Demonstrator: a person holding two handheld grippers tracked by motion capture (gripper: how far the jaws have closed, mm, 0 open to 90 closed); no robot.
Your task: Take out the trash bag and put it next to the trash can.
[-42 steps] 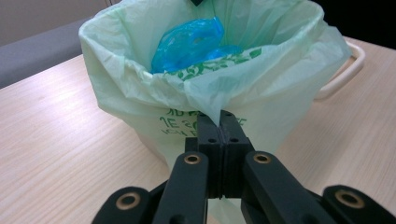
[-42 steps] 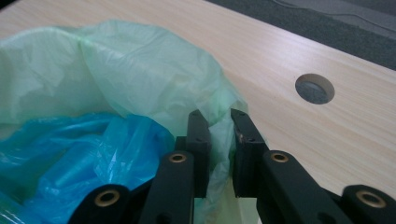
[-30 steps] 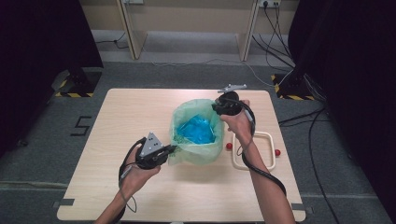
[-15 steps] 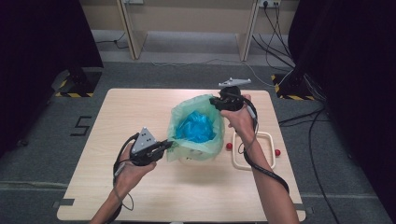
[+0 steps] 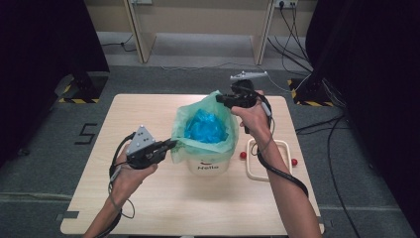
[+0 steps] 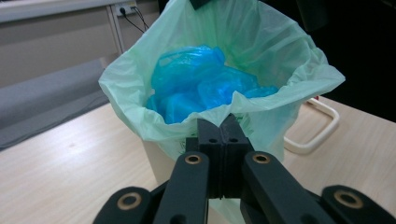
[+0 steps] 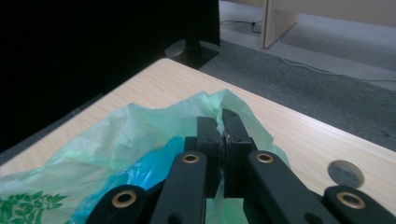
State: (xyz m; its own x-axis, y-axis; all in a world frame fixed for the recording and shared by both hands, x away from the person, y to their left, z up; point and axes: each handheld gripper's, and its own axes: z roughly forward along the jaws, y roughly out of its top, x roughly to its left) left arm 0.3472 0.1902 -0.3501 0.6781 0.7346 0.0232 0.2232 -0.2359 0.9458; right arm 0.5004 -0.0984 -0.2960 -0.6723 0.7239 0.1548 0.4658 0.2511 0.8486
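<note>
Over the table point(image 5: 148, 208) centre, left gripper point(image 5: 171, 145) and right gripper point(image 5: 220, 98) each clamp opposite rim edges of the green bag point(image 5: 184, 119) lining the white bin point(image 5: 210, 166), apparently to lift it out with its blue contents point(image 5: 205, 126).

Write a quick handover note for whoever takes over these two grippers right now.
Left gripper: shut on the near rim of the green bag.
Right gripper: shut on the bag's far rim.
The green bag lines the white bin mid-table, with crumpled blue plastic inside. A cream frame lies on the table beside the bin.
Done: both rims gripped and held above the bin's edge.
Left, probably: lift the bag out of the bin, then close it.
</note>
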